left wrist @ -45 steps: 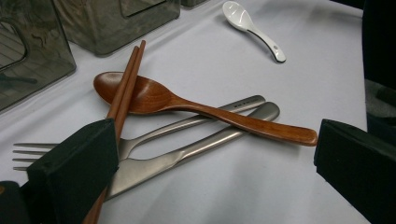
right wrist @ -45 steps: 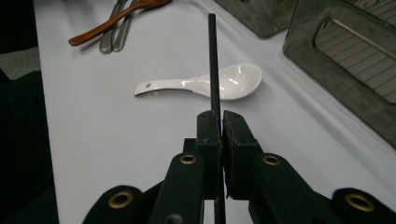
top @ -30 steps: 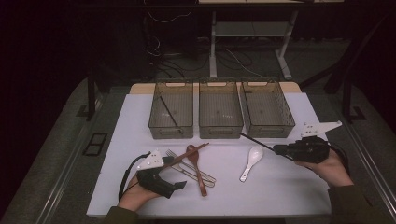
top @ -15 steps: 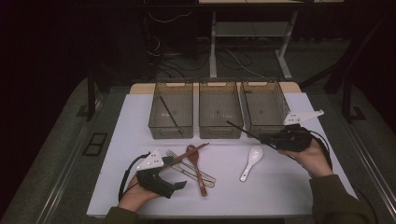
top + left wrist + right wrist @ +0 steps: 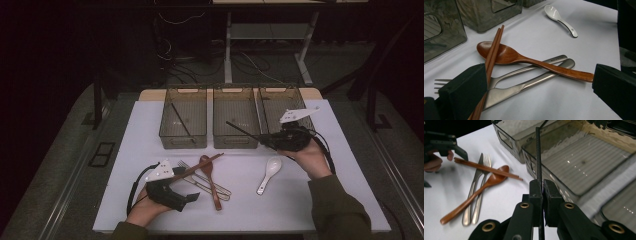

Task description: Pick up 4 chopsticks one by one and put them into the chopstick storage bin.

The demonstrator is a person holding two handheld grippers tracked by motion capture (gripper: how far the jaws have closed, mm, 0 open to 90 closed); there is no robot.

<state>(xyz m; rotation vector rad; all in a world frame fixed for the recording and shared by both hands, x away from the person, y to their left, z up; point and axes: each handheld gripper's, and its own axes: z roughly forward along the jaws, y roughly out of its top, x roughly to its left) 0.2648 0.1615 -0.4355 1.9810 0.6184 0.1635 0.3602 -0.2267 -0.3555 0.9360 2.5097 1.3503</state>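
We see the right tongs (image 5: 267, 141) raised above the counter (image 5: 310, 200) in front of the middle bin (image 5: 235, 122), clamped tight on a black chopstick (image 5: 243, 131) that points up and left over that bin's front wall. The left tongs (image 5: 192, 196) rest low at the near left, spread wide, with the end of the brown chopsticks (image 5: 200, 166) lying against 1 jaw and not gripped. Between the hands lies a heap: a wooden spoon (image 5: 210, 177) across a fork (image 5: 192, 172) and knife (image 5: 212, 186). A white spoon (image 5: 268, 172) lies apart, near the right hand. The left bin (image 5: 184, 125) holds another black stick. The held chopstick is thin, straight and matt black.
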